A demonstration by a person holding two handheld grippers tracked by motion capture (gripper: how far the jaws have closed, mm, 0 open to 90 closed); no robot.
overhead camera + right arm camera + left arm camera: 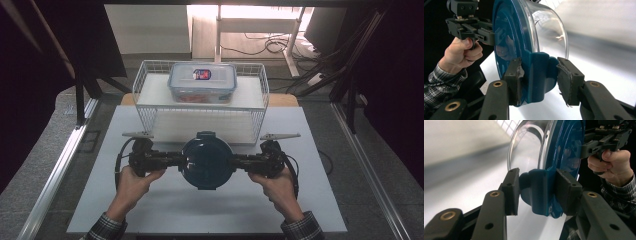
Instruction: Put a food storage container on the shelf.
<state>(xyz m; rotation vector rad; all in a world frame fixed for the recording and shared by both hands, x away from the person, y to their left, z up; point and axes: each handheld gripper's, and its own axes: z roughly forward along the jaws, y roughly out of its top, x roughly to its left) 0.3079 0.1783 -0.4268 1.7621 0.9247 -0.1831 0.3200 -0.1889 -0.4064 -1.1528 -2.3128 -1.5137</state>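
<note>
Table: your white table [165,210] carries everything, its near half bare.
Basket: the white wire basket [145,85] stands at the far middle, just beyond your grippers.
Box: a clear lidded box [202,82] with a red-and-blue label sits up in that basket.
Container: the round glass container with its blue lid [207,161] hangs between your hands, near the middle (lid on top); whether it clears the table is hard to judge.
Left gripper: your left gripper [537,191] is clamped on the lid's left clip [539,191].
Right gripper: your right gripper [539,77] grips the right clip [540,75] likewise.
</note>
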